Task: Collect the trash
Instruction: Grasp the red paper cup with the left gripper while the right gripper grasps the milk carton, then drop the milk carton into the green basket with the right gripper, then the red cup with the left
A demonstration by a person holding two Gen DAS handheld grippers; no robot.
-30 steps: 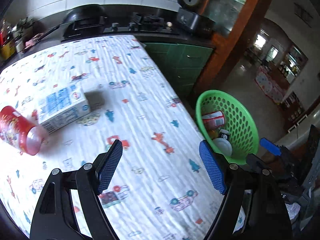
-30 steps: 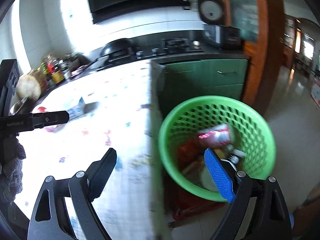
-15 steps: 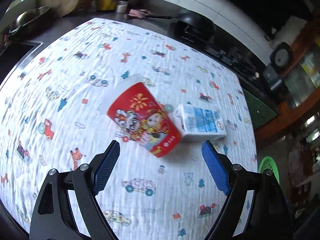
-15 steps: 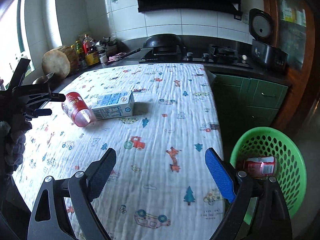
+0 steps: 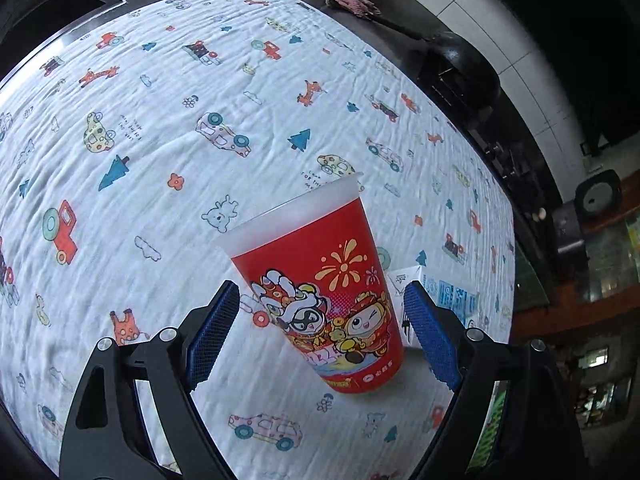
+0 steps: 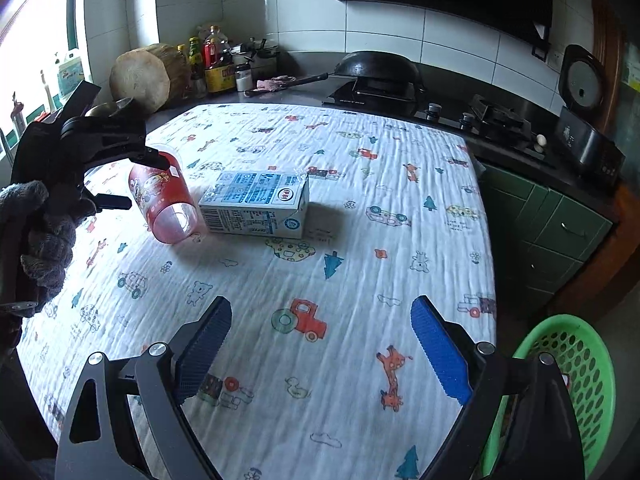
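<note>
A red printed plastic cup (image 5: 324,300) lies on its side on the patterned tablecloth (image 5: 160,128), touching a blue-and-white milk carton (image 5: 444,300). My left gripper (image 5: 324,332) is open, its pads on either side of the cup and apart from it. In the right wrist view the cup (image 6: 162,200) and carton (image 6: 256,204) lie at the left middle of the table, with the left gripper (image 6: 136,178) straddling the cup. My right gripper (image 6: 322,352) is open and empty over the table's near side. A green basket (image 6: 576,380) stands on the floor at the right.
A wok (image 6: 376,68) and a stove (image 6: 496,116) sit on the counter behind the table. Bottles (image 6: 212,60) and a wooden block (image 6: 144,78) stand at the back left. Green cabinets (image 6: 552,224) are at the right.
My left gripper has moved in close so the cup lies between its open fingers. My right gripper has swung from the basket back over the table.
</note>
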